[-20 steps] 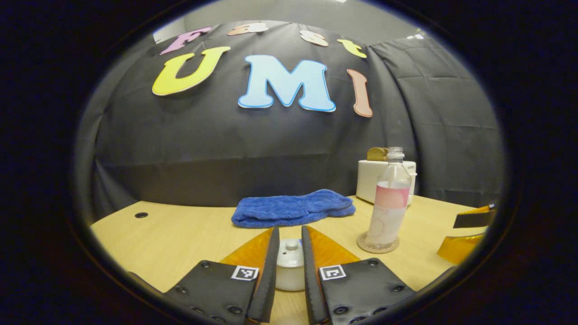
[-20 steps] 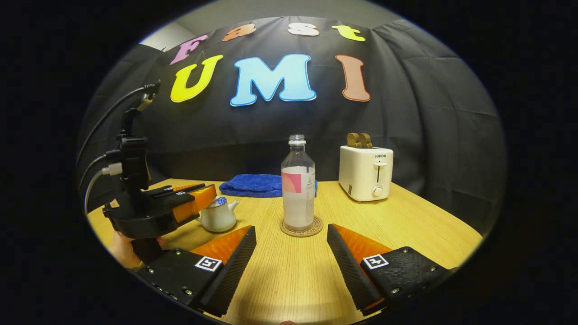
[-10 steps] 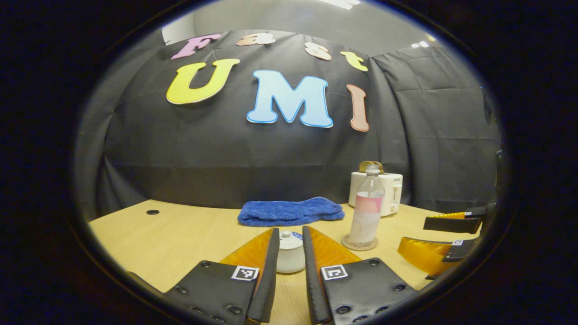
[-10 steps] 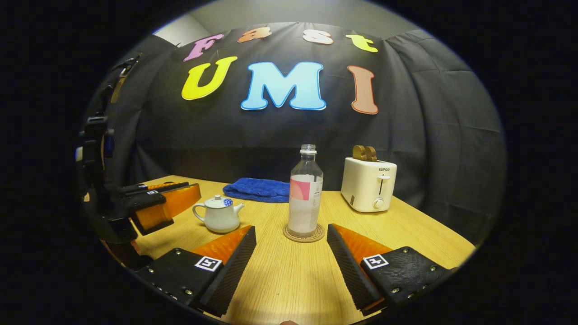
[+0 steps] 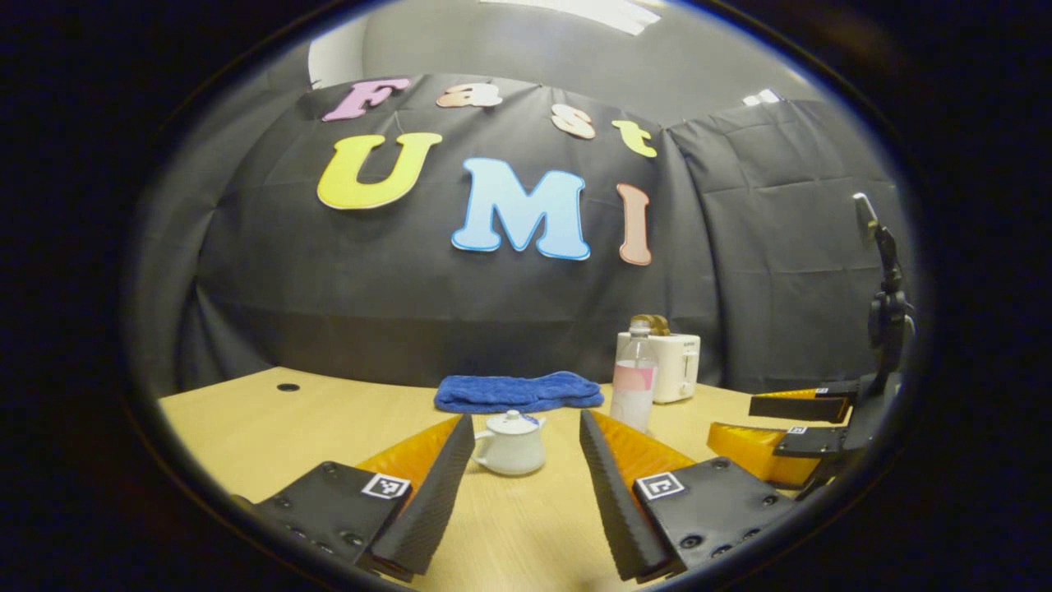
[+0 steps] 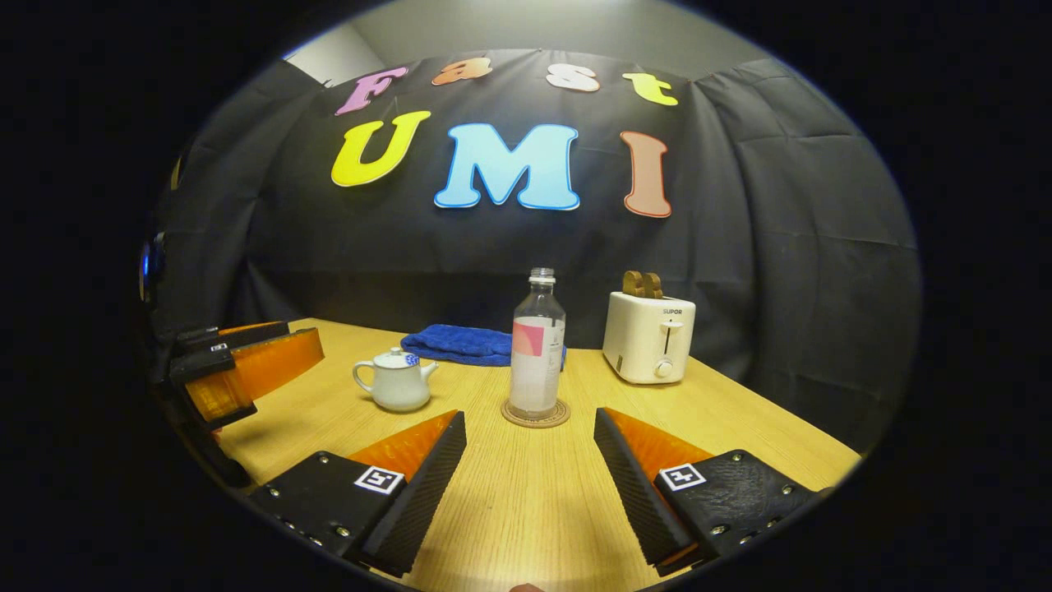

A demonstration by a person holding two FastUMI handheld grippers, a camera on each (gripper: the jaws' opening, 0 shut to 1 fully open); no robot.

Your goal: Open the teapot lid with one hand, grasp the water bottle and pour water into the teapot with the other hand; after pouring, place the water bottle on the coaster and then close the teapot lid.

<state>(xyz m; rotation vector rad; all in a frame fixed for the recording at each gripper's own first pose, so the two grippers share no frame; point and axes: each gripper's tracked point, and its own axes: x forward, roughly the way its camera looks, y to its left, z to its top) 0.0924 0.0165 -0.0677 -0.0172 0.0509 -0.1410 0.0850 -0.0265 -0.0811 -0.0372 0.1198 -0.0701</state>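
At the bottom of the left gripper view the left gripper point(image 5: 519, 485) stood with its fingers spread wide and nothing between them, where a second before they had been drawn in close on either side of the teapot lid point(image 5: 511, 423); it had also pulled back, so the teapot point(image 5: 509, 444) sat smaller and clear of the fingertips, just below the frame's centre. The lid rested on the pot, which to my eye meant the closing step was done and the hand was retreating. At the bottom of the right gripper view the right gripper point(image 6: 530, 485) was likewise spread and empty, low over the wooden table point(image 6: 526, 510). Beyond it, near the centre of the frame, the water bottle point(image 6: 537, 345) stood upright on the coaster point(image 6: 536, 413), uncapped, apart from both grippers. Farther back lay a blue towel point(image 6: 452, 344) left of centre and a white toaster point(image 6: 649, 337) to the right. I judged the task essentially finished.
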